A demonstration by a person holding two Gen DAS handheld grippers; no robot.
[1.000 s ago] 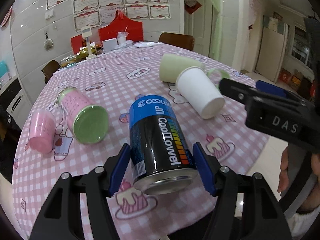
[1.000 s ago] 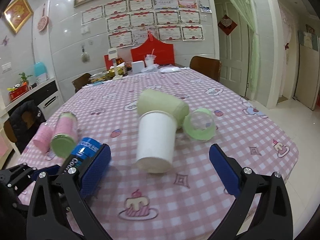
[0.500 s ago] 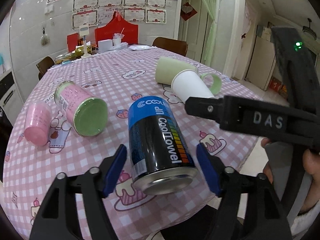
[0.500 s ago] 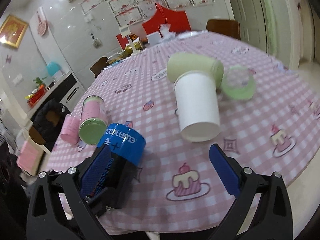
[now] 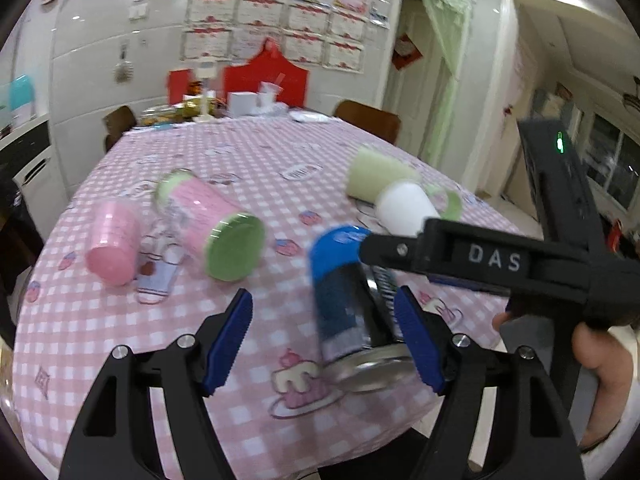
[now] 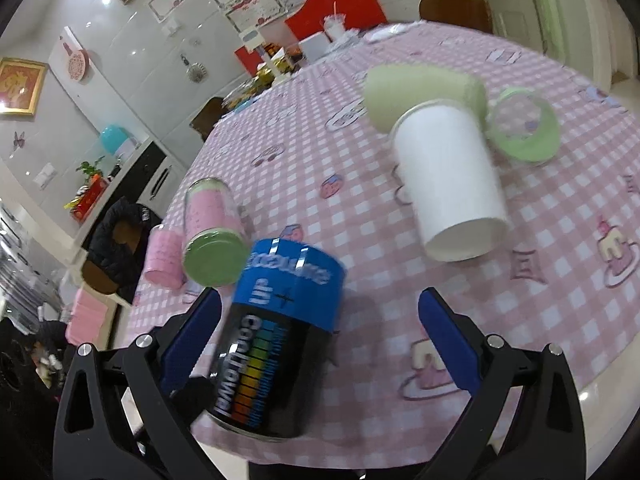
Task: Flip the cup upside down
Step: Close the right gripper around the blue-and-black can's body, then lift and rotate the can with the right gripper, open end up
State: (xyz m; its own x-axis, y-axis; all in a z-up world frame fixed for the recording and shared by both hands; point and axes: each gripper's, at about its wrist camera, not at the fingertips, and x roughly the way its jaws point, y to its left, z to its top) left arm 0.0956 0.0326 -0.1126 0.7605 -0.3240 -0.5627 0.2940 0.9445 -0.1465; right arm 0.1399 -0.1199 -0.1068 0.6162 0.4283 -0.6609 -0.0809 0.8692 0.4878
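Observation:
A black and blue can-shaped cup marked CoolTowel [image 5: 348, 300] [image 6: 276, 336] hangs tilted over the near edge of the pink checked table [image 5: 256, 156]. My left gripper [image 5: 328, 340] is open, its jaws wide; the cup leans against its right finger [image 5: 418, 340] and is clear of the left one. My right gripper [image 6: 316, 344] is open, and the cup sits between its jaws near the left finger [image 6: 188, 340]. The right gripper's body shows in the left wrist view [image 5: 496, 260], reaching in from the right above the cup.
A white paper cup [image 6: 452, 184], a pale green cup [image 6: 416, 88] and a green-rimmed clear lid [image 6: 524, 128] lie at the right. A pink jar with a green lid [image 5: 208, 216] and a pink cup [image 5: 114, 240] lie at the left. Clutter stands at the far end [image 5: 240, 104].
My left gripper has opened and let go of the cup, which now leans right. My right gripper has moved left and in around the cup.

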